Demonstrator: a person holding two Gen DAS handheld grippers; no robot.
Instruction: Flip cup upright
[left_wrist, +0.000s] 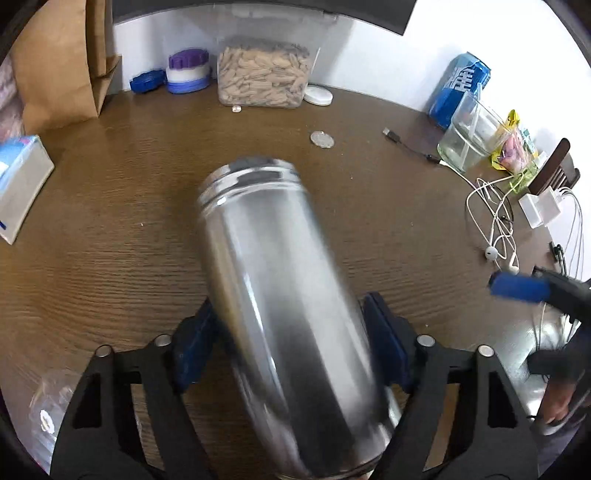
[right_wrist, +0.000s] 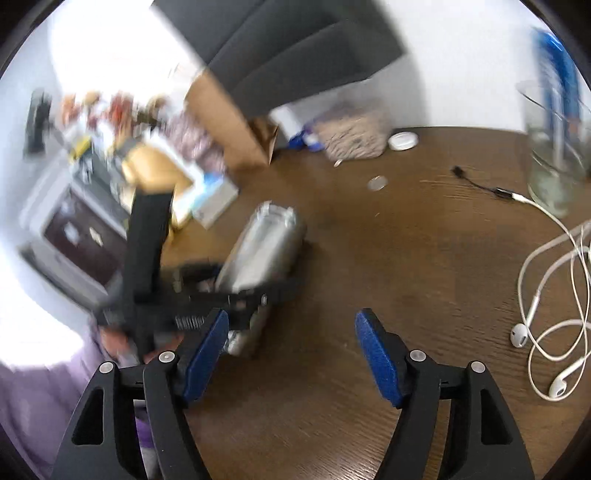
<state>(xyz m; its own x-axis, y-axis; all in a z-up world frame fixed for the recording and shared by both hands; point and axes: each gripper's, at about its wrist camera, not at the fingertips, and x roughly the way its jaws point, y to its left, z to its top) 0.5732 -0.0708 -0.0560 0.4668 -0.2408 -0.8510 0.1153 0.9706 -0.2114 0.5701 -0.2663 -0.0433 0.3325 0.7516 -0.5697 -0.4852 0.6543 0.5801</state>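
Left wrist view has the steel cup (left_wrist: 273, 295) filling the middle: my left gripper (left_wrist: 291, 354) is clamped on its body, blue pads pressed to both sides, and the cup leans tilted over the wooden table (left_wrist: 110, 206) with its threaded mouth pointing away from me. I judge I am mid-flip; I cannot tell whether the cup touches the table. Next I need to finish the rotation until the mouth faces up, then set the base flat before letting go. My right gripper (right_wrist: 291, 354) hangs spread wide over bare table with nothing between its pads, near the cup (right_wrist: 258, 251).

Containers, large to small: a clear tub (left_wrist: 263, 75) full of pale seeds, a drinking glass (left_wrist: 471, 136) that looks empty, and a purple-capped jar (left_wrist: 187, 72) whose contents I cannot see.
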